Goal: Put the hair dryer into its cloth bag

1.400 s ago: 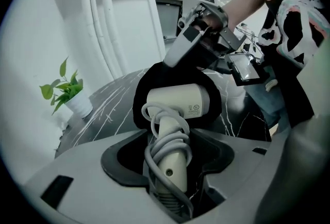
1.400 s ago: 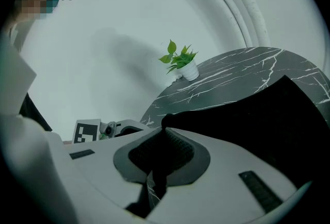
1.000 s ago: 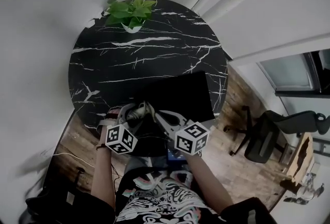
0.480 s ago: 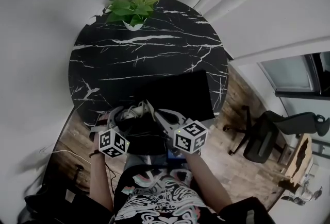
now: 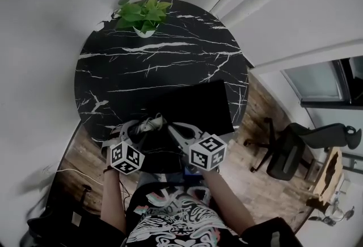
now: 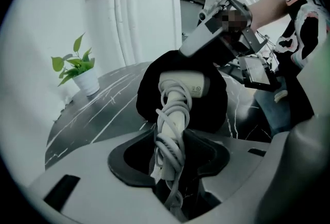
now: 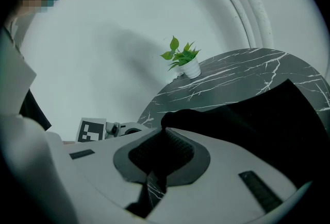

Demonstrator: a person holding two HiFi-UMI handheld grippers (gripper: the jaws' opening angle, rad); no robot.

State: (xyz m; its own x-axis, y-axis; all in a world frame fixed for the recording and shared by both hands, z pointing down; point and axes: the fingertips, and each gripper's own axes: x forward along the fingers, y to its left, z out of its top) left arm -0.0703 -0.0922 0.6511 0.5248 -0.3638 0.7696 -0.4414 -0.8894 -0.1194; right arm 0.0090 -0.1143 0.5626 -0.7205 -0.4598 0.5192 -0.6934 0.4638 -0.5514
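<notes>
Left gripper [image 6: 170,158] edged toward 8 o'clock, fingers [image 6: 126,158] just closing onto the hair dryer [image 6: 180,84] handle, its head inside the cloth bag [image 6: 219,107] at the tabletop's [image 5: 159,58] 6 o'clock; right gripper [image 7: 154,166] pinched the bag shut-fingered. Pushing deeper seemed next.

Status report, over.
Left gripper: jaws just closed onto white hair dryer, at cord-wrapped handle. Right gripper: shut on black cloth bag rim. Dryer head in bag mouth, handle out. No obstruction seen.
</notes>
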